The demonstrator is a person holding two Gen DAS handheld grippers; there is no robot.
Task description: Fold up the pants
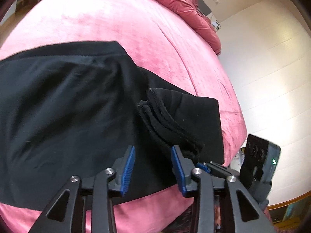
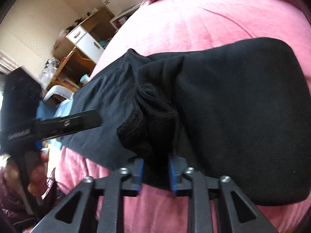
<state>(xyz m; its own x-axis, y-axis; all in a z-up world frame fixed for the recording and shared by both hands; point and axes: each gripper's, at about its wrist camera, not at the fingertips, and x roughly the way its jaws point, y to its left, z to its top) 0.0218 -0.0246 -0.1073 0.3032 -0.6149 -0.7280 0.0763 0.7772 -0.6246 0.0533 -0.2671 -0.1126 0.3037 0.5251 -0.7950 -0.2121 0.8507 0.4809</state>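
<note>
Pants: one pair of black pants [image 1: 64, 112], lying across a pink bed [image 1: 108, 19], leg ends stacked in layered hems [image 1: 167, 122].
Left gripper [image 1: 153, 166]: jaws wide apart over the fabric, holding nothing; blue pads [image 1: 127, 172] bare.
Right gripper [image 2: 155, 174]: jaws closed on a bunched fold of the pants between two blue pads [image 2: 138, 174].
Count: two grippers, one pair of pants, one crumpled red duvet [image 1: 186, 3] at the bed's far end.
Writing: none readable; pale marks on the black device [image 2: 19, 135] at the left of the right wrist view may be lettering, too blurred to tell.
Backdrop: white drawer unit [image 2: 85, 38] by the wall.
</note>
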